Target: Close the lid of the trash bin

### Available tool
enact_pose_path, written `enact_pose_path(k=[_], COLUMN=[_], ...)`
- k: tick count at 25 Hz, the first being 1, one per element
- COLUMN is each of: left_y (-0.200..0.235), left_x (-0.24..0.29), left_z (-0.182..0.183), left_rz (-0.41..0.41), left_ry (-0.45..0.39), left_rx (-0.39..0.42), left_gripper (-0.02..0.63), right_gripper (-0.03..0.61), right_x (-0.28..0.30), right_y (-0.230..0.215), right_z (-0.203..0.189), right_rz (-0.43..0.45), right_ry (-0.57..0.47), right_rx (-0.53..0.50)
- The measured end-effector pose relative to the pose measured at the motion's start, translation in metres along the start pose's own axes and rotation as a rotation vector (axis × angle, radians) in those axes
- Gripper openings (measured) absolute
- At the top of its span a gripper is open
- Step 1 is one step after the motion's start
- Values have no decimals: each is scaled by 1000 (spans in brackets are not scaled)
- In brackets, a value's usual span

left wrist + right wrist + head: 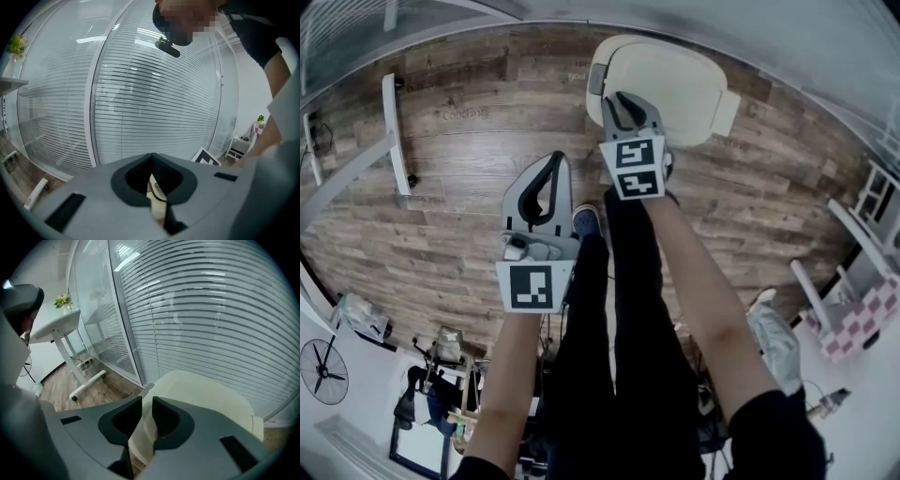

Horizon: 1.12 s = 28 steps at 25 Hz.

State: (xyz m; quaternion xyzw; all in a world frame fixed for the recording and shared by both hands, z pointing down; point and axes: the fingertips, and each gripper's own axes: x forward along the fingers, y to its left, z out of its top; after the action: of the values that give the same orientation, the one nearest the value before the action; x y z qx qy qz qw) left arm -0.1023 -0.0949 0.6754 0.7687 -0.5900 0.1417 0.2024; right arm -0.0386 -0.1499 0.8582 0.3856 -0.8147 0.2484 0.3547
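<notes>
right gripper over the trash bin lid, jaws barely apart, empty, guessing to push it; left gripper shut, idle.

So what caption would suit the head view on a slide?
Looking down: right gripper at the cream trash bin, left gripper held back above the wood floor.

In the head view the right gripper covers the trash bin lid at its 7 o'clock rim, and the lid hides the bin's body. In the right gripper view the jaws stand slightly apart, but whether the pads press the lid cannot be told. The 1 pale shape behind the left gripper is too little to name. The clutter at 7 o'clock is too small to identify.
</notes>
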Motion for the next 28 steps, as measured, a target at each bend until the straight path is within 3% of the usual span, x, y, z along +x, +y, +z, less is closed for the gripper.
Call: enact_pose_path(k=[10,17,28], left_y=[17,21,32], left_x=[4,5,1], left_z=[-4,-5,-9], left_rz=[23,38,66], left_ry=[3,-2,15], left_rx=[-2,-34,-57], left_gripper=[6,6,6], right_gripper=[44,38,48], right_x=[19,21,19], right_y=[-5,-7,-13], right_z=[-15,-18,-16], right_rz=[-26,-27,62], right_ry=[67,49,49], right_rx=[-16,-19,64])
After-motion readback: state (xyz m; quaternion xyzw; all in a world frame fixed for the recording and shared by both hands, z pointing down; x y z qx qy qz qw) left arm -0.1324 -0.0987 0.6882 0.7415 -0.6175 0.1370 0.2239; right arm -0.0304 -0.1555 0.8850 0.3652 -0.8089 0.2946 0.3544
